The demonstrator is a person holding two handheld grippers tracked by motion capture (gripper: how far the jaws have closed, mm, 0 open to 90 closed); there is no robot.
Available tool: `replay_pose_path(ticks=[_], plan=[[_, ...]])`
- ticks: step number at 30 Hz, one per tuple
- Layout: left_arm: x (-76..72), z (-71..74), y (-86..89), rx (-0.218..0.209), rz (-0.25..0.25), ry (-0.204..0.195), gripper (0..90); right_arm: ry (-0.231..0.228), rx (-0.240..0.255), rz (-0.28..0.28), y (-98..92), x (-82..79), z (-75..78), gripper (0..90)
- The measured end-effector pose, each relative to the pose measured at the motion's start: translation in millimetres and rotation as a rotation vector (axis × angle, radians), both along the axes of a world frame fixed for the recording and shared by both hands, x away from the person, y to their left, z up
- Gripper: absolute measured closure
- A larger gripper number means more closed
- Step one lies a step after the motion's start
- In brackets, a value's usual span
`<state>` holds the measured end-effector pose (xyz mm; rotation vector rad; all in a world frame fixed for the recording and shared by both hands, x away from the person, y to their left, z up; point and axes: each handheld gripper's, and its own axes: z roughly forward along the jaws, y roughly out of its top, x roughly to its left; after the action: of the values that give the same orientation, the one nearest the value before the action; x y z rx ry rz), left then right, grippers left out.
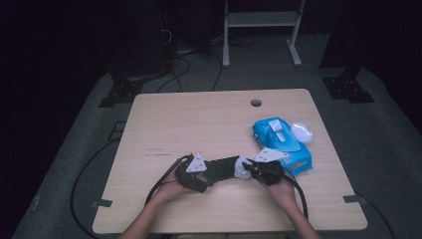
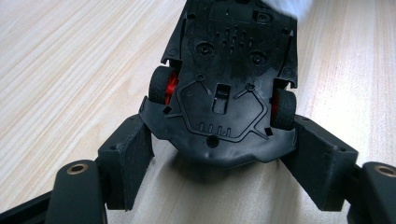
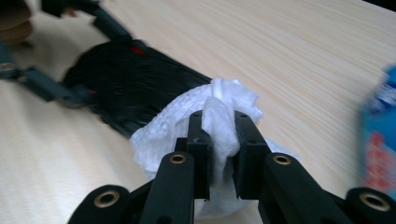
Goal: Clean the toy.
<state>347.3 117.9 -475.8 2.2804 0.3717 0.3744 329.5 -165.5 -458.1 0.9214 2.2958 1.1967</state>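
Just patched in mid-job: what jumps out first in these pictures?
At the table's near edge, the left gripper clamps a black toy car belly-up, red hubs showing. The right gripper pinches a white wipe against the car's far end. A blue wipes pack lies to the right.

A blue wet-wipe pack (image 1: pixel 282 144) lies on the wooden table (image 1: pixel 199 119), lid open.
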Motion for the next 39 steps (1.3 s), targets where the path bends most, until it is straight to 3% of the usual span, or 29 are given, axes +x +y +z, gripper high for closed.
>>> replay_pose_path(ticks=[3, 8, 12, 15, 19, 22, 26, 27, 32, 36, 39], plan=[[-0.4, 1.0, -1.0, -0.007, 0.001, -0.004, 26.5, -0.001, -0.001, -0.017, -1.3, -0.6, -0.2, 78.7], [-1.4, 0.3, -2.8, -0.006, 0.0, -0.006, 26.5, -0.004, 0.014, 0.036, 17.2, -4.2, -0.6, 78.8], [-2.5, -0.5, -5.9, -0.005, -0.007, -0.004, 26.5, -0.006, 0.008, 0.142, 51.4, -9.6, -2.0, 78.7], [-2.8, -0.6, -5.8, -0.008, -0.009, -0.003, 26.5, -0.007, -0.019, 0.171, 63.3, -8.6, 0.0, 78.7], [-3.6, 2.2, -7.0, -0.028, -0.011, -0.009, 26.5, 0.006, -0.007, 0.183, 69.1, -4.3, 3.1, 78.7], [-4.9, 2.5, -8.7, -0.018, -0.025, -0.017, 26.5, 0.023, -0.003, 0.261, 86.0, -4.3, 5.2, 78.7], [-4.4, 2.4, -7.4, -0.019, -0.022, -0.011, 26.5, 0.027, -0.015, 0.269, 89.5, -0.9, 5.8, 78.7], [-4.6, 2.4, -7.2, -0.021, -0.021, -0.012, 26.5, 0.016, -0.023, 0.233, 83.2, 3.3, 6.8, 78.7], [-4.1, 2.9, -8.4, -0.021, -0.022, -0.013, 26.5, 0.023, -0.019, 0.183, 75.7, 7.8, 8.2, 78.7], [-4.7, 1.1, -9.4, -0.009, -0.019, -0.012, 26.5, 0.035, -0.012, 0.267, 96.4, 0.5, 4.9, 78.7], [-4.9, 1.3, -8.3, -0.014, -0.019, -0.012, 26.5, 0.033, -0.019, 0.276, 99.7, 3.0, 5.8, 78.6]])
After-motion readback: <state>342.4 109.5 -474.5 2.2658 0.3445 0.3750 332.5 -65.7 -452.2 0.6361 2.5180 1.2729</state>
